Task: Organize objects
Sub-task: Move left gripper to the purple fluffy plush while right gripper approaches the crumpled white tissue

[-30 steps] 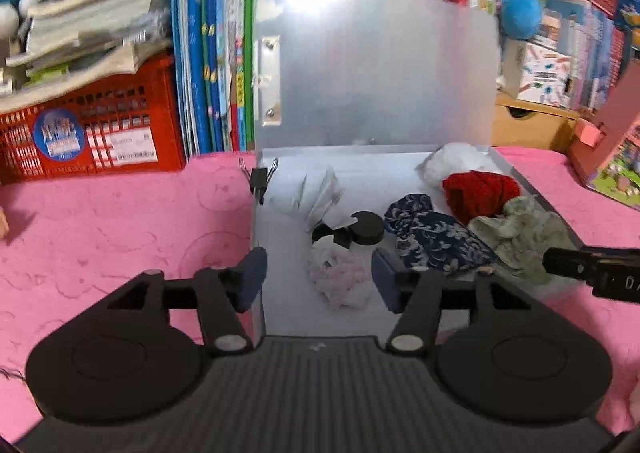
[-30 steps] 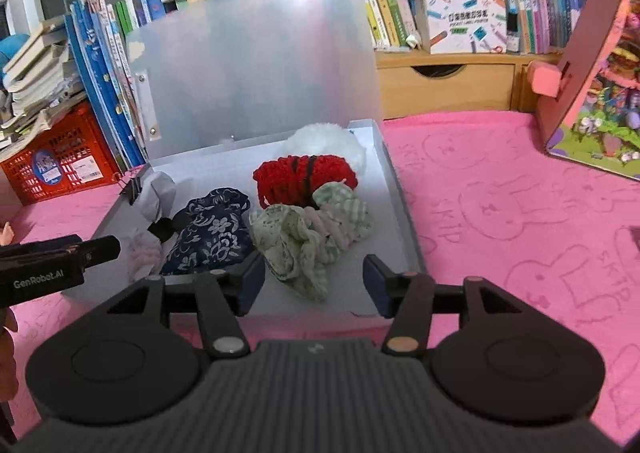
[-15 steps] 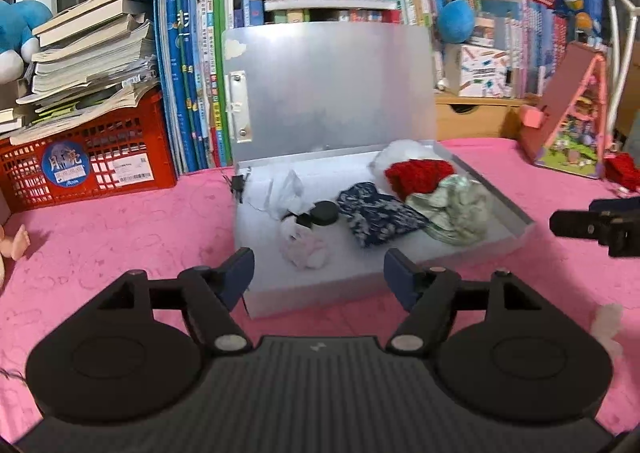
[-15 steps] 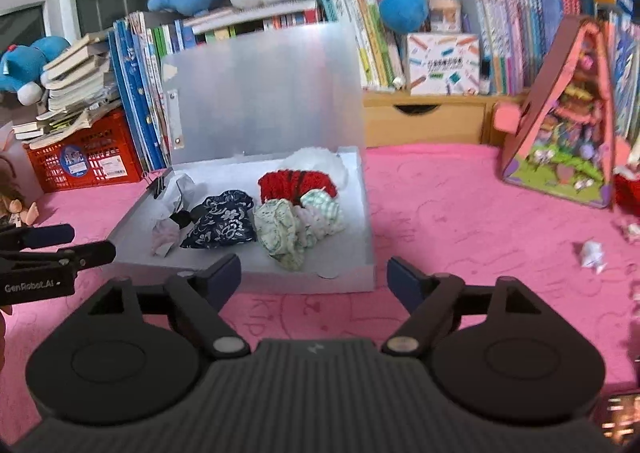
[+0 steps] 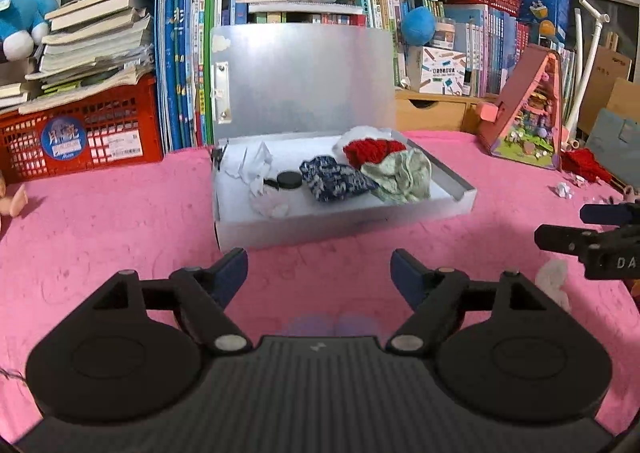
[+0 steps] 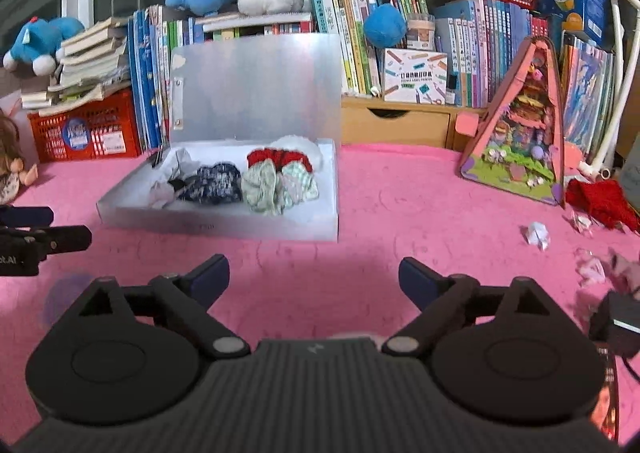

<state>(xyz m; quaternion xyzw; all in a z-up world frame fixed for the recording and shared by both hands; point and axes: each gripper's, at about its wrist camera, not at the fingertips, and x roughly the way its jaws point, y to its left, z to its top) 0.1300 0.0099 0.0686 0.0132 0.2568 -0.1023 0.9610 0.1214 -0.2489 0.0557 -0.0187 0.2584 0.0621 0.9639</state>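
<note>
A translucent plastic box stands open on the pink cloth, its lid upright. Inside lie a blue patterned cloth, a red knit piece, a pale green cloth, crumpled white paper and a black cap. My left gripper is open and empty, in front of the box. My right gripper is open and empty, also short of the box.
Loose paper scraps and a red knit cloth lie at the right. A pink triangular toy house, a red basket, books and plush toys line the back. A doll sits far left.
Both grippers have pulled back from the box and opened wider. The box and its contents now sit farther away; nothing inside has moved.
</note>
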